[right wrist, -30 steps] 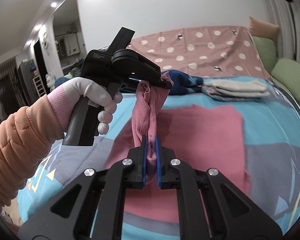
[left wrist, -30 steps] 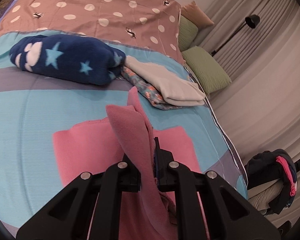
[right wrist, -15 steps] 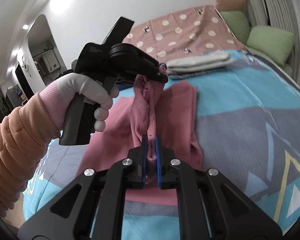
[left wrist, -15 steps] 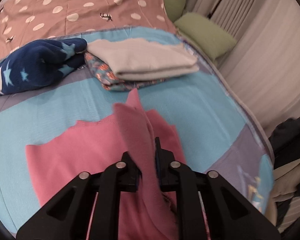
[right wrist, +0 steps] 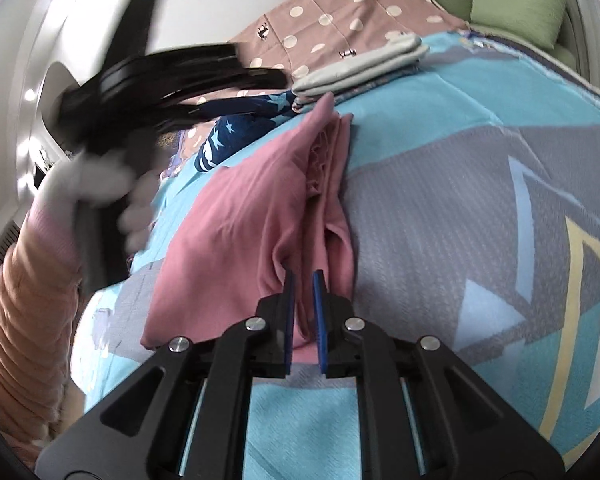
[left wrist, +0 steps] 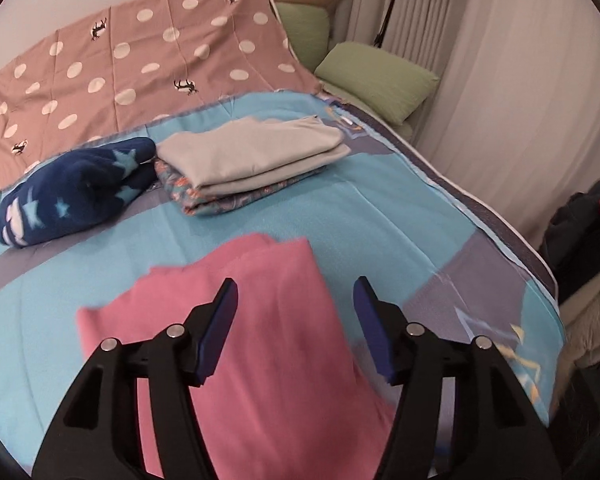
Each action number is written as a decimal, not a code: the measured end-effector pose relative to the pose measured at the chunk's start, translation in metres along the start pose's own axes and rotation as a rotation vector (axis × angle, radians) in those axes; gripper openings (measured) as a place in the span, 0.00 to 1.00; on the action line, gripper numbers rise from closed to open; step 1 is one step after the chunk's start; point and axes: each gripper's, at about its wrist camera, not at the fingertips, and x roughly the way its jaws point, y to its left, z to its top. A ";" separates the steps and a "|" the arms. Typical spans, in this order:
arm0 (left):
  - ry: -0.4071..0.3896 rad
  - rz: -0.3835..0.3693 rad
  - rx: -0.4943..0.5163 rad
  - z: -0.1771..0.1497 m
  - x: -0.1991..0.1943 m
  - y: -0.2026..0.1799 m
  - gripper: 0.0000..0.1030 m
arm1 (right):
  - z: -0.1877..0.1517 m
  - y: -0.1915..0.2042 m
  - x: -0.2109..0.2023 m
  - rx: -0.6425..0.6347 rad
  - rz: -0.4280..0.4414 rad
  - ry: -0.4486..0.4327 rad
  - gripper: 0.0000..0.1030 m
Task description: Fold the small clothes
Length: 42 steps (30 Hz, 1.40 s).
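Observation:
A pink garment (left wrist: pixel 260 280) lies folded lengthwise on the blue and grey bedspread (left wrist: pixel 380 216). My left gripper (left wrist: pixel 296 284) hovers over its far end with jaws opening wide; nothing is pinched between the blue pads. In the right wrist view the pink garment (right wrist: pixel 240 208) runs away from me with a bunched seam along its right side. My right gripper (right wrist: pixel 302 276) still pinches the near edge of the cloth, its jaws just starting to open. A gloved hand (right wrist: pixel 96 180) with an orange sleeve holds the blurred left gripper above the garment's far end.
Beyond the pink garment sits a folded grey garment (left wrist: pixel 252 152) on a patterned one, with a navy star fleece (left wrist: pixel 76 192) to its left. Green pillows (left wrist: pixel 376 80) and a polka-dot cover (left wrist: pixel 140 60) lie behind. Dark clothes (left wrist: pixel 580 220) hang past the bed's right edge.
The left gripper let go of the pink cloth and its jaws spread wide. The lifted fold has dropped flat onto the garment. The right gripper sank toward the bed, still holding the edge.

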 end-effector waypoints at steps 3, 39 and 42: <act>-0.014 0.030 0.003 -0.034 -0.029 0.007 0.59 | 0.001 -0.006 -0.001 0.028 0.040 0.017 0.11; 0.022 0.224 -0.039 -0.221 -0.089 0.035 0.68 | 0.025 -0.016 -0.010 -0.040 -0.016 0.051 0.04; 0.026 0.223 -0.037 -0.221 -0.088 0.035 0.68 | 0.021 -0.002 -0.005 -0.086 0.035 0.071 0.28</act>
